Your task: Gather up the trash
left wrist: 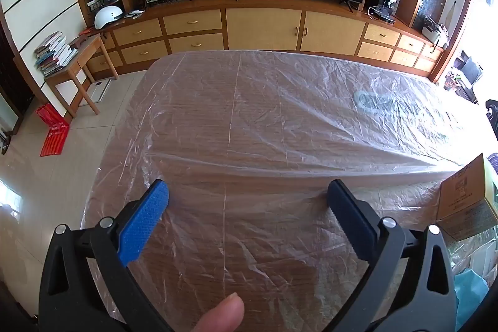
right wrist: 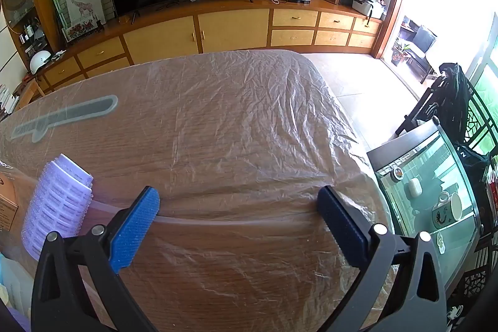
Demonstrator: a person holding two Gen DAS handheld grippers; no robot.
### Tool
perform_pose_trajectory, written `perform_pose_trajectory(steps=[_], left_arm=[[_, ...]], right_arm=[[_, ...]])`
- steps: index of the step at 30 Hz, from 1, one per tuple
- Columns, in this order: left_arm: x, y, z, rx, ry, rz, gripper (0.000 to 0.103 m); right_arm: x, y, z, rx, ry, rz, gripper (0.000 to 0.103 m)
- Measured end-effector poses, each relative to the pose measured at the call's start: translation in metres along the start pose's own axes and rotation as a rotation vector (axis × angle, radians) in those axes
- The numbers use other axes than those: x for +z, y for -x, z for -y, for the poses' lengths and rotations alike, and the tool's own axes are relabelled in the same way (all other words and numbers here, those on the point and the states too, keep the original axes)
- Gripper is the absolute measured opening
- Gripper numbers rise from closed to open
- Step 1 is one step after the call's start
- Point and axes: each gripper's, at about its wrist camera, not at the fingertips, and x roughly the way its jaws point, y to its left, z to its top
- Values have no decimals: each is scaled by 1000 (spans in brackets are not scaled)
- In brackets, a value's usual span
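Your left hand-held gripper (left wrist: 247, 192) wide open and empty, right hand-held gripper (right wrist: 238, 196) likewise; both above plastic-covered table (right wrist: 249, 120), purple hair roller (right wrist: 59, 207) beside the right one.

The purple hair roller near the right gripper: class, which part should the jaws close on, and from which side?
Grip the roller across its round body, coming from above. It lies on its side on the table, so its curved flanks face outward; the right gripper is open.

left tongs (left wrist: 247, 192): black frame, silver rivets, blue ridged pads
right tongs (right wrist: 238, 196): same black frame, blue pads
thumb (left wrist: 222, 315): bare, bottom centre
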Motion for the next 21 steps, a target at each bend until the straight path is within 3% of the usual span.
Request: perform_pose_trajectory(steps=[21], left_arm=[[0, 0, 0, -2, 2, 0, 102]], right_arm=[[0, 0, 0, 0, 0, 0, 99]])
